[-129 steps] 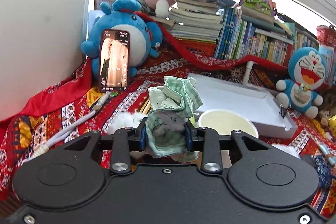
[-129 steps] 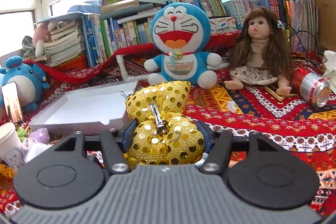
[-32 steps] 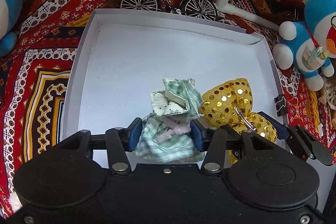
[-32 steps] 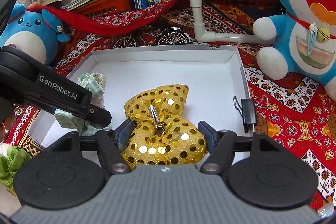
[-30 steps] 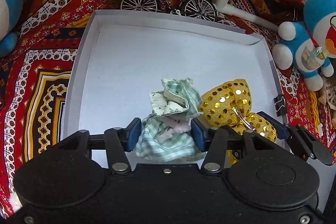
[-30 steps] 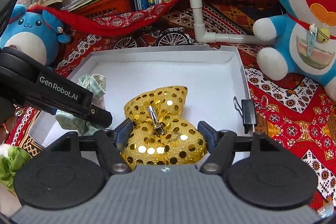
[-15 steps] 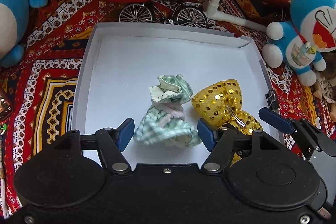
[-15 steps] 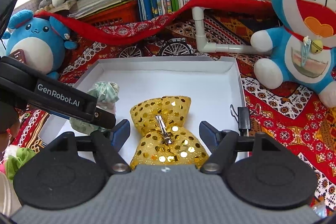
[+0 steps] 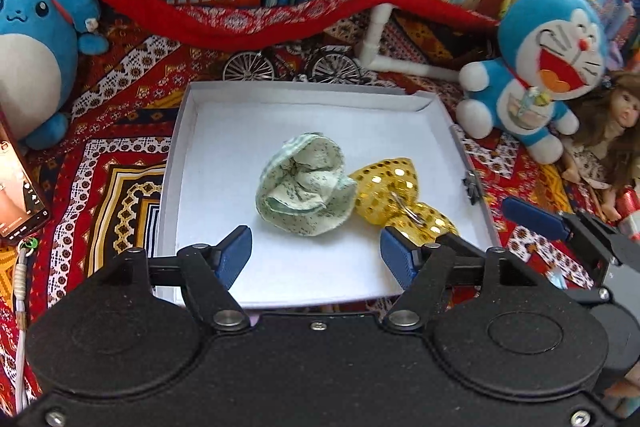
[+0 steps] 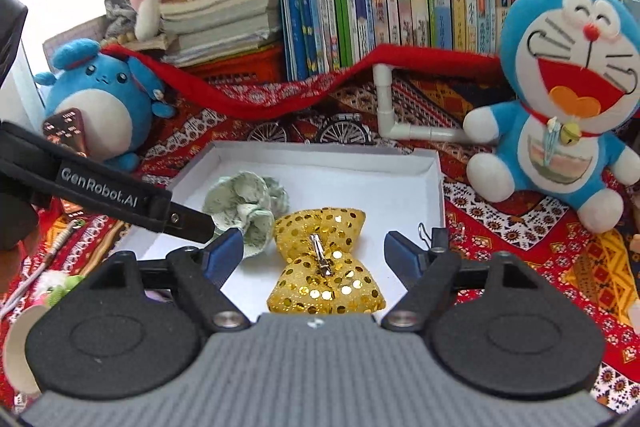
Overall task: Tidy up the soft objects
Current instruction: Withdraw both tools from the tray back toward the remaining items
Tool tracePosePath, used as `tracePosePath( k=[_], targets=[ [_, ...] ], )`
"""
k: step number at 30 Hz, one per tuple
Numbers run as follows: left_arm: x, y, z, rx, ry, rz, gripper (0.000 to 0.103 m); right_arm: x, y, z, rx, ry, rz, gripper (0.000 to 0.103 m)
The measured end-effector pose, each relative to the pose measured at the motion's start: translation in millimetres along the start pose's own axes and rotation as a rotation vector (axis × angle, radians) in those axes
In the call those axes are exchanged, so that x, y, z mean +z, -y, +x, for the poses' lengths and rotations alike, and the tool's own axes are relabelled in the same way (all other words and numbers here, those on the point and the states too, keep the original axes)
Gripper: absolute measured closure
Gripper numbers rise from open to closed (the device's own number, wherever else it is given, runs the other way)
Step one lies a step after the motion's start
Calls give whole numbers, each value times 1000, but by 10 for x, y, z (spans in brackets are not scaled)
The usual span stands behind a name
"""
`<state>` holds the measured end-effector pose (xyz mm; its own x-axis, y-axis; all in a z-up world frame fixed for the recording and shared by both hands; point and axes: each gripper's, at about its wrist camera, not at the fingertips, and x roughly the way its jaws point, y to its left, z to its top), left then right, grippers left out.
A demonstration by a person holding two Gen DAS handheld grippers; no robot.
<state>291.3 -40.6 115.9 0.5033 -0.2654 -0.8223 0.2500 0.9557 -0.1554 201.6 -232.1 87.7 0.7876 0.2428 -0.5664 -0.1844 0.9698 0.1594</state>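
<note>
Above the near edge of the white tray (image 9: pixel 182 131), the left gripper (image 9: pixel 316 253) hangs with its blue pads spread wide and nothing between them; its jaws have just been opening, and the green cloth bundle (image 9: pixel 306 187) lies free on the tray floor ahead of the fingertips, touched by neither pad. Beside it, the right gripper (image 10: pixel 314 253) is likewise agape and empty-handed, its jaws having just been opening too; the gold sequin bow (image 10: pixel 324 261), metal clip uppermost, rests on the tray between and just beyond its pads, clear of both. Bundle and bow lie side by side near the tray's middle, touching or very nearly so, the bundle to the left. A black binder clip (image 10: pixel 434 237) grips the tray's right wall; behind the far wall stand a small model bicycle (image 9: pixel 296 65) and a white pipe elbow (image 10: pixel 396 115). On the patterned red cloth (image 9: pixel 104 163), a blue round plush (image 9: pixel 30 43) sits to the left, a blue cat plush (image 10: pixel 568 95) to the right, with a doll (image 9: pixel 608 139) beyond it; a row of books (image 10: pixel 400 7) lines the back.
</note>
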Motion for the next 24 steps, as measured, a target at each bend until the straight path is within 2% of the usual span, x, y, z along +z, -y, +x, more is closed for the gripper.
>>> tracePosePath(
  k=[15, 24],
  targets=[
    [-631, 94, -691, -74, 178, 72, 29, -240, -39, -755, 36, 126, -76, 11],
    [-1113, 125, -923, -90, 269, 120, 27, -453, -148, -1104, 64, 204, -150, 1]
  ],
)
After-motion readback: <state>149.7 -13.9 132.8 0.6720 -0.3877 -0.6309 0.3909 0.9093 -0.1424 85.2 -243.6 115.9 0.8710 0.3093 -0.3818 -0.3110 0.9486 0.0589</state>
